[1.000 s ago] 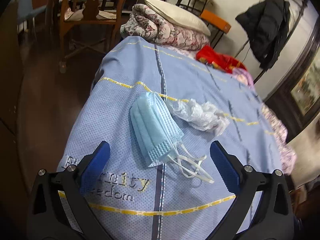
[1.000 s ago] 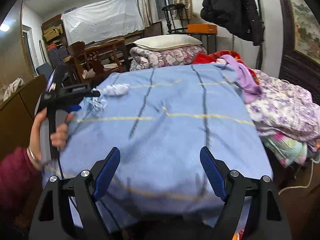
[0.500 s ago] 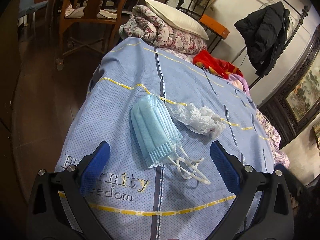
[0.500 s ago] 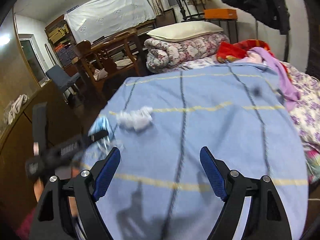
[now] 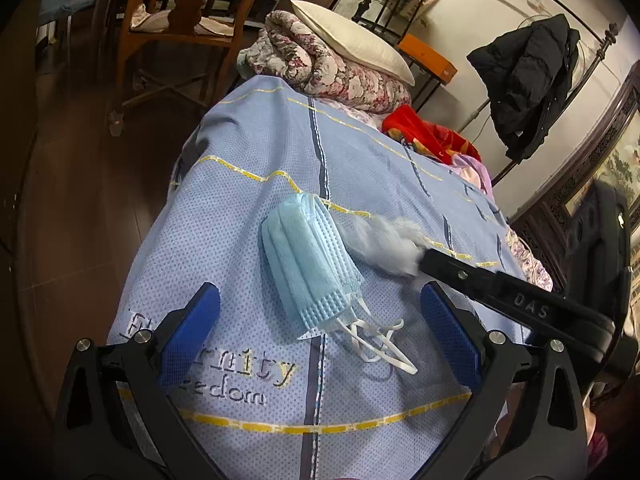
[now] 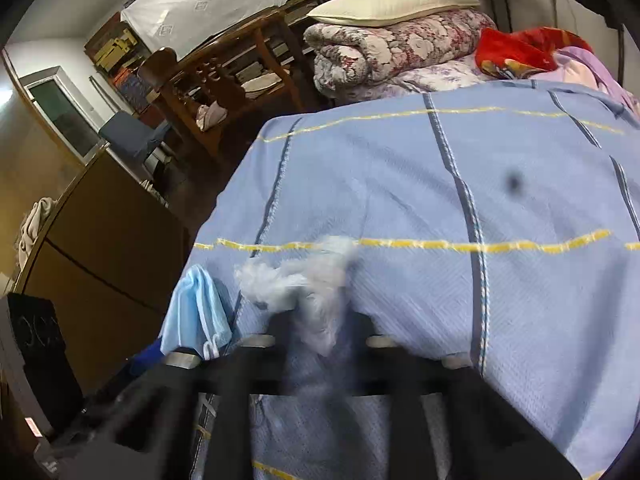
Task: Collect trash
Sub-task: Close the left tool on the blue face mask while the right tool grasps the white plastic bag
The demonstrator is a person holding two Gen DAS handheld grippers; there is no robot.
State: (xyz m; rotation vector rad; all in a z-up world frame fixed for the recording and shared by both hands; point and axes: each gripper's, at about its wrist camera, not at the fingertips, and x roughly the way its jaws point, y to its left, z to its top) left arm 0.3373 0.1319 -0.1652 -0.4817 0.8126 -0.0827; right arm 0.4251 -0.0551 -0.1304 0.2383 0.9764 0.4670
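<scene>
From the left wrist view, the left gripper (image 5: 320, 320) hovers with its blue pads spread wide over a blue bedspread (image 5: 248, 200) on the bed, nothing between them. A folded light-blue face mask (image 5: 308, 264) lies on the spread, its white ear loops trailing toward the camera. Just beside it sits a crumpled white wad of tissue (image 5: 384, 244), and the right gripper (image 5: 424, 260) reaches in from the right with its tip on that wad. In the right wrist view, blurred by motion, the right gripper's jaws have just been closing and are pressed together on the tissue, which bunches up between them. The mask lies to its left near the bed's edge.
</scene>
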